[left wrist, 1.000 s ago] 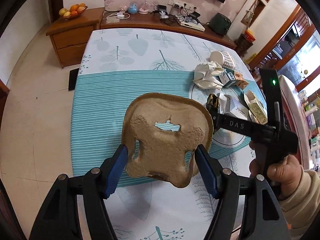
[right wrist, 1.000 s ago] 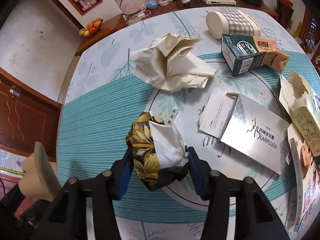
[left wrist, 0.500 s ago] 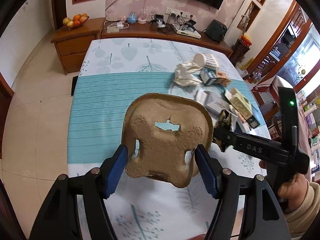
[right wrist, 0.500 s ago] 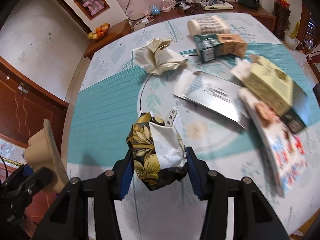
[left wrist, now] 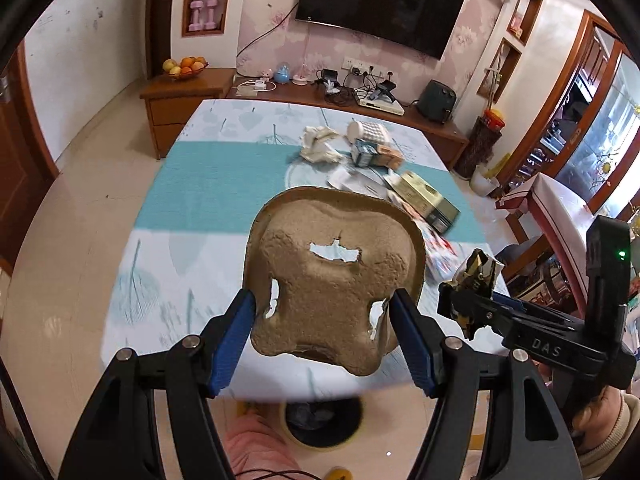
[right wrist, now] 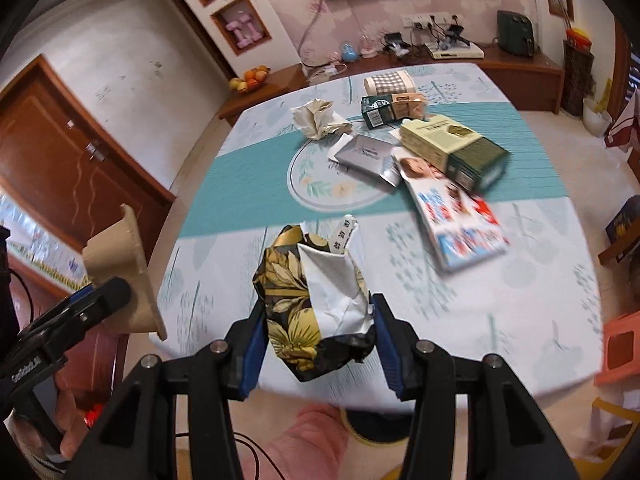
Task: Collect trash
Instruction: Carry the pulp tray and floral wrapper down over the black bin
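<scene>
Now both loads pulled back past table (left wrist: 168, 280) near edge — bin (left wrist: 324, 424) below; left gripper (left wrist: 322, 336) clamps pulp tray (left wrist: 332, 292), right gripper (right wrist: 318, 340) clamps crumpled wrapper (right wrist: 316, 300) — drop next.

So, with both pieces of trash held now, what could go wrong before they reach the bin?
The brown moulded pulp tray is pinched only at its lower edges by the left hand-held gripper, so it may slip. The crumpled floral wrapper could fall beside the round bin below the table edge.
</scene>
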Demonstrator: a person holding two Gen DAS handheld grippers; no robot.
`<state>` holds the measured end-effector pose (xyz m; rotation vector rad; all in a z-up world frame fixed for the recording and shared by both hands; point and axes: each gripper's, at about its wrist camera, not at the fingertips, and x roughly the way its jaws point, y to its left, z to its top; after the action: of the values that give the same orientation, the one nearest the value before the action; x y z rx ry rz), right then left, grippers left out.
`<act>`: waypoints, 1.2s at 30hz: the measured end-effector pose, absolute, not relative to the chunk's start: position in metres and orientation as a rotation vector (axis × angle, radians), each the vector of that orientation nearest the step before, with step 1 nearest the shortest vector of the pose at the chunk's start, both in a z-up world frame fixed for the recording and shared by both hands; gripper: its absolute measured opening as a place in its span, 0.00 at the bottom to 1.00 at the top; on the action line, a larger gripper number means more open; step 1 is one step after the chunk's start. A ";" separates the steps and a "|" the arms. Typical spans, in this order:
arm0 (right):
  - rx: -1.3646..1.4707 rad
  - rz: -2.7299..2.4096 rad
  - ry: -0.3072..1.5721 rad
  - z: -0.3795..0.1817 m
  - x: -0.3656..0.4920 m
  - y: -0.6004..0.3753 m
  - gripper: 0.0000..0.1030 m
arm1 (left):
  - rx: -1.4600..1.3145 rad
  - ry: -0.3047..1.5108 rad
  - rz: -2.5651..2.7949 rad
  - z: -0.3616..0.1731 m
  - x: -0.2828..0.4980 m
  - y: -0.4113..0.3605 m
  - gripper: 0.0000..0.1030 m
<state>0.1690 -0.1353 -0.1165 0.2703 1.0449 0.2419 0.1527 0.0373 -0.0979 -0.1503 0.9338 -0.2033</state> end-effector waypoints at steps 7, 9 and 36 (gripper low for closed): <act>0.273 0.264 1.091 -0.120 0.096 -0.155 0.47 | -0.146 0.977 -0.225 -0.099 0.080 0.003 0.65; 0.280 0.264 1.110 -0.126 0.078 -0.158 0.47 | -0.121 1.001 -0.242 -0.102 0.062 -0.007 0.65; 0.491 0.009 1.405 -0.407 0.023 -0.192 0.48 | 0.044 1.401 -0.334 -0.424 0.060 -0.071 0.66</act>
<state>0.0231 -0.1916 -0.4068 0.4910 1.4054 0.0093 0.0604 -0.0710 -0.4245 0.0437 1.4006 -0.3339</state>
